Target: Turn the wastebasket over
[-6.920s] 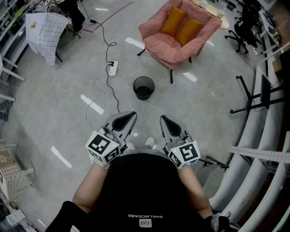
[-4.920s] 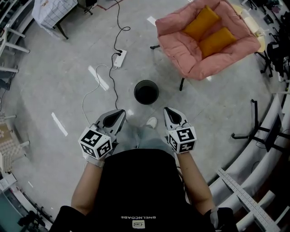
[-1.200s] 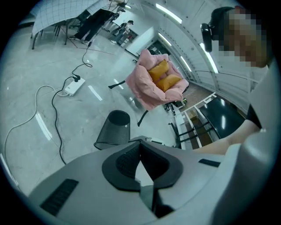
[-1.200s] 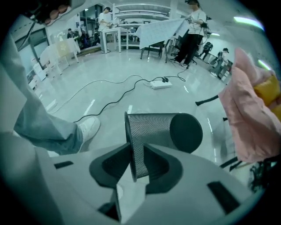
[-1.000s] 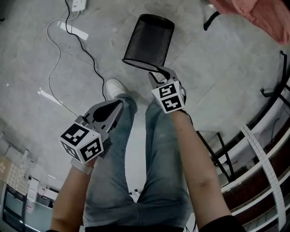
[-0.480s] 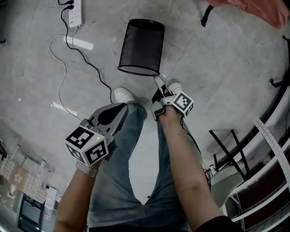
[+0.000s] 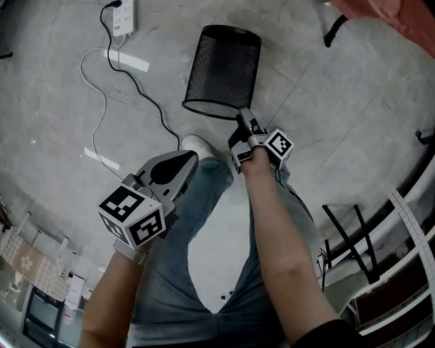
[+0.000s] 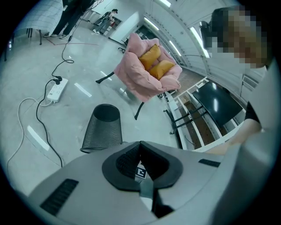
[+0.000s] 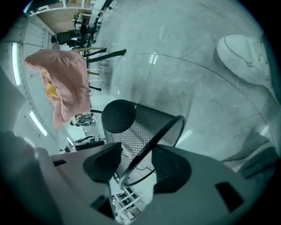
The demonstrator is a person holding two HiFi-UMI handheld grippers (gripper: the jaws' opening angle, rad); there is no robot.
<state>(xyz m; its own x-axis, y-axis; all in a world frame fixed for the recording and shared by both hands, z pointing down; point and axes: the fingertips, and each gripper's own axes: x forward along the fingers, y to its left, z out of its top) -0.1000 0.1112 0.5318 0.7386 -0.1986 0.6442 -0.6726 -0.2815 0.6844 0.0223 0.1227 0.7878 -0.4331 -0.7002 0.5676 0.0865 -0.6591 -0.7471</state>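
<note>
The black mesh wastebasket [image 7: 224, 68] stands mouth down on the grey floor, with its closed base up. My right gripper [image 7: 243, 115] is at the near side of its rim. In the right gripper view the wire rim [image 9: 151, 147] runs between the jaws of the right gripper [image 9: 136, 151] with a gap to both pads. Those jaws have just opened wide and then closed in a little. My left gripper [image 7: 192, 160] hovers shut and empty over my left leg, short of the basket. From the left gripper [image 8: 140, 146] the wastebasket [image 8: 103, 127] shows just ahead.
A white power strip [image 7: 124, 17] and its cable [image 7: 102, 75] lie on the floor to the left. A pink armchair [image 8: 147, 66] stands beyond the basket. My white shoe [image 7: 198, 145] is just short of the rim. Dark metal frames [image 7: 353, 231] and white rails fill the right side.
The basket, held tipped at its rim a second ago, now rests mouth down. My right gripper has rolled, sunk and opened off the rim. The left gripper has dropped slightly.
</note>
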